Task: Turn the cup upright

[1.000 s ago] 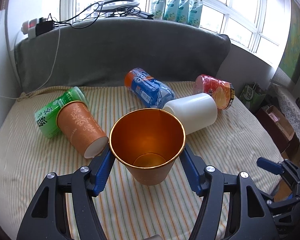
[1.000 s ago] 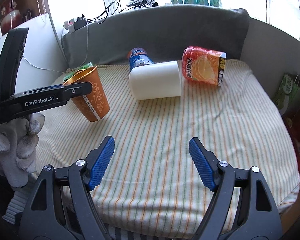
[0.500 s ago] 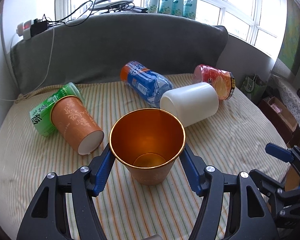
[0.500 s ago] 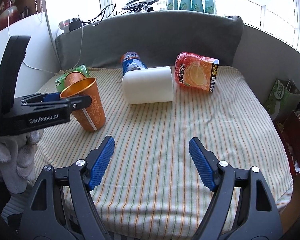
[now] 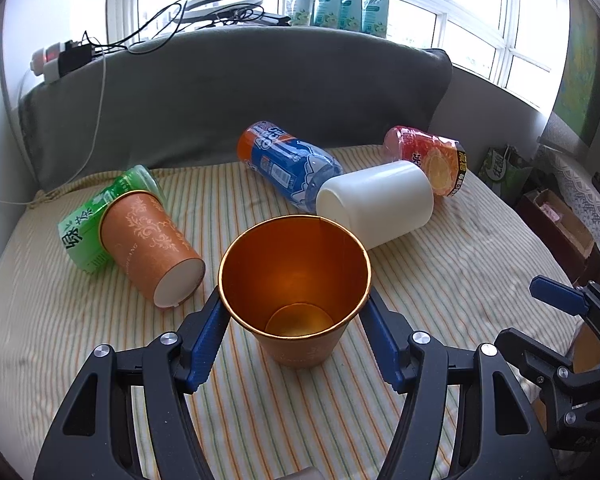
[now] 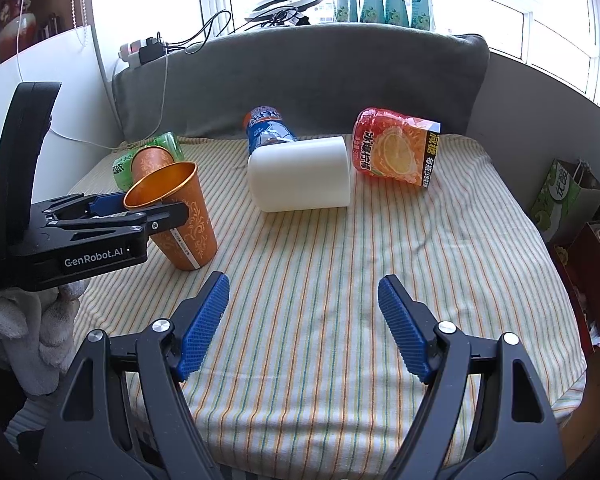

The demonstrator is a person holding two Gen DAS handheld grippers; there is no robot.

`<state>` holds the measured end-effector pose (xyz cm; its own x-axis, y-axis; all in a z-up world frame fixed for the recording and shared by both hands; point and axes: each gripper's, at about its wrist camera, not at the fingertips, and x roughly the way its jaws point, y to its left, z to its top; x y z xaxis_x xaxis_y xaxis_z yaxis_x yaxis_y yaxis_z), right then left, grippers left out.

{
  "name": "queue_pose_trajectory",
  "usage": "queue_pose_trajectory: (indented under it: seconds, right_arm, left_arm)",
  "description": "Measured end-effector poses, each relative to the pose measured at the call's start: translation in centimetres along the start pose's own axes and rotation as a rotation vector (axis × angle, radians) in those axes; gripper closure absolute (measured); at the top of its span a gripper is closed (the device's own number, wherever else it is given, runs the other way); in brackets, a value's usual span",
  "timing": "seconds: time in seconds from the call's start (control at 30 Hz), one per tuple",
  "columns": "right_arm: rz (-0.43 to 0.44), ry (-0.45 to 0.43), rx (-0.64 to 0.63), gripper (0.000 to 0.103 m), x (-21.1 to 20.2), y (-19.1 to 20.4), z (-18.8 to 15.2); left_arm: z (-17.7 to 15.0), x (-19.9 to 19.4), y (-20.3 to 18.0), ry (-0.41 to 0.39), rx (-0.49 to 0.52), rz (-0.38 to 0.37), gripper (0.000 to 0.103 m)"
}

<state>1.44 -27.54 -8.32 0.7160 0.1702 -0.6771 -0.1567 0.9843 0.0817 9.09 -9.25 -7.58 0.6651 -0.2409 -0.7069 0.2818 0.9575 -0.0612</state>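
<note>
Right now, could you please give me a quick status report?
Left gripper shut on orange cup, tilted, mouth up. Right gripper open, empty. Second orange cup lying nearby.

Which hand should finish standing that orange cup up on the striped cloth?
Left. The left gripper already clamps the orange cup, mouth up, slightly tilted; the right gripper is open, holding nothing.

Orange cup (image 5: 296, 300) — mouth up, tilted, on striped cloth (image 5: 440, 280)

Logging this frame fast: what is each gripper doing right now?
Left gripper: jaws closed on the orange cup, mouth up, slightly tilted.
Right gripper: jaws open, holding nothing, above the striped cloth.
</note>
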Motion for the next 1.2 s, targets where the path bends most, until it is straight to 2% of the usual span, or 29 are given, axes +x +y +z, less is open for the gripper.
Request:
queue_pose_trajectory:
  seconds: [0.17,0.3,0.5,0.73,0.9,1.07,1.13,1.2]
  right_arm:
    - [-0.001,-0.001,0.001,0.023,0.0,0.0,0.1]
    - [0.0,-0.001,0.0,0.023,-0.1,0.1,0.1]
    - [0.002,-0.001,-0.001,0.023,-0.3,0.3,0.3]
    - [-0.007,-0.017,-0.01,0.023,-0.4,0.7,0.7]
    - [-0.003,-0.05,-0.012,0.023,-0.7,1.0,1.5]
    - [0.0,-0.098,-0.011,0.022,-1.2,1.4,2.4]
    - [0.001,-0.121,-0.009,0.016,-1.4,1.4,2.7]
    - [-0.004,-0.158,-0.006,0.013,-1.9,1.5,3.0]
  left_arm:
    - [-0.1,-0.1,-0.1,0.004,0.01,-0.004,0.037]
    - [-0.2,-0.2,-0.1,0.012,0.006,-0.019,0.027]
    - [-0.4,-0.6,0.1,0.011,-0.002,-0.024,0.026]
    - [-0.7,-2.8,1.1,-0.037,-0.013,-0.002,0.026]
    - [-0.9,-5.3,2.3,-0.118,-0.049,0.039,0.026]
    - [-1.1,-8.6,3.1,-0.26,-0.081,0.117,0.026]
    - [-1.0,-9.8,3.3,-0.321,-0.093,0.144,0.025]
    - [-1.0,-10.6,3.5,-0.37,-0.104,0.161,0.021]
